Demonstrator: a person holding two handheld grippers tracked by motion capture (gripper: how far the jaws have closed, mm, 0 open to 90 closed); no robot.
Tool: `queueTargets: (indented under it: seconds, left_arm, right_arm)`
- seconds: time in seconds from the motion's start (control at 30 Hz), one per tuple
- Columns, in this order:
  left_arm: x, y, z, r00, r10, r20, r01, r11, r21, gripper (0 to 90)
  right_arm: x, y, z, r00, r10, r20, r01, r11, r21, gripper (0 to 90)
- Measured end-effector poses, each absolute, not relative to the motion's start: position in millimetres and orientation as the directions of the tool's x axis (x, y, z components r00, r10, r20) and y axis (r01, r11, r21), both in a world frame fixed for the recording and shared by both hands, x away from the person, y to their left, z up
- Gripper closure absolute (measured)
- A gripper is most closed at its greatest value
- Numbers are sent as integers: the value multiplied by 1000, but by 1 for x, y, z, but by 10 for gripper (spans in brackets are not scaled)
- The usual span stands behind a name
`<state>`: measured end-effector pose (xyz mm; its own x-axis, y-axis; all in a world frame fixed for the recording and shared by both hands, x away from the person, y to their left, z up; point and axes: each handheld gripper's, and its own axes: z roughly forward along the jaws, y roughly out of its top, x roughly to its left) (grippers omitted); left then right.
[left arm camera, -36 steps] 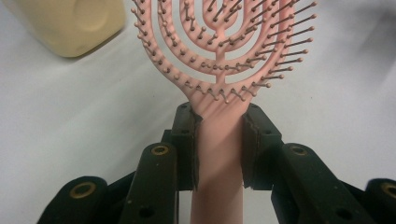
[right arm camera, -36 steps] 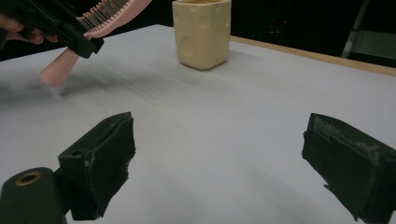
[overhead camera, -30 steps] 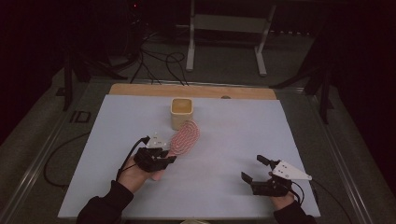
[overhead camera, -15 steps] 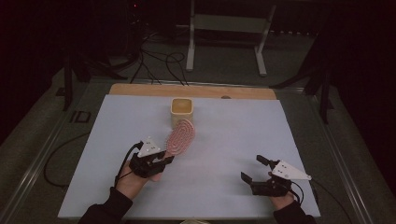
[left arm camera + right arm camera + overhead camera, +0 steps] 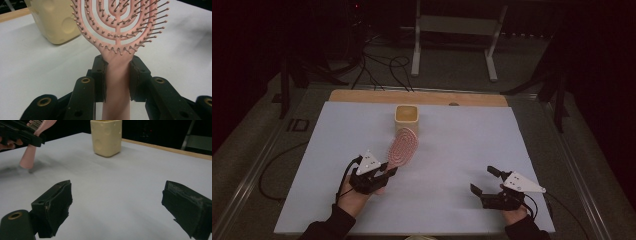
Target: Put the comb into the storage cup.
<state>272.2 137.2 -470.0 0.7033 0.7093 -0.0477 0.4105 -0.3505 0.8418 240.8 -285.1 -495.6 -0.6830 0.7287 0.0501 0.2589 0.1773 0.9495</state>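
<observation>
Your pink hairbrush sits clamped by its handle between the jaws of your left gripper, both pads pressed flat against the handle just below the spot where it widens into the head. In the left gripper view the hairbrush faces the camera with its bristles, the head rising away from the jaws. From above, the head tilts up and forward, with its tip near the yellow cup and just short of it; the two do not touch. In the right gripper view the lower end of the handle hangs below the jaws, close to the table; whether it touches I cannot tell.

The cup stands upright on the white table, toward the far edge, just beyond and a little left of the brush head as your left gripper sees it. Its wall carries round dimples.

Your right gripper is well apart from the cup, toward the near right corner of the table. Its jaws stand wide open with nothing between them, only bare table, and the cup stands ahead of them in the distance.
</observation>
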Motion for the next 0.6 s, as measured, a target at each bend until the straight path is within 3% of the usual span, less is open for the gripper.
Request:
queueTargets:
  seconds: [0.33,0.6]
  left_arm:
    - [272,137,-471,720,693,-45,378,-337,862,708]
    - [272,138,-470,721,690,-54,384,-334,861,708]
  right_arm:
    - [240,-277,-474,-635,769,77,322,173,931,89]
    - [241,-266,-447,-619,784,38,309,200,930,87]
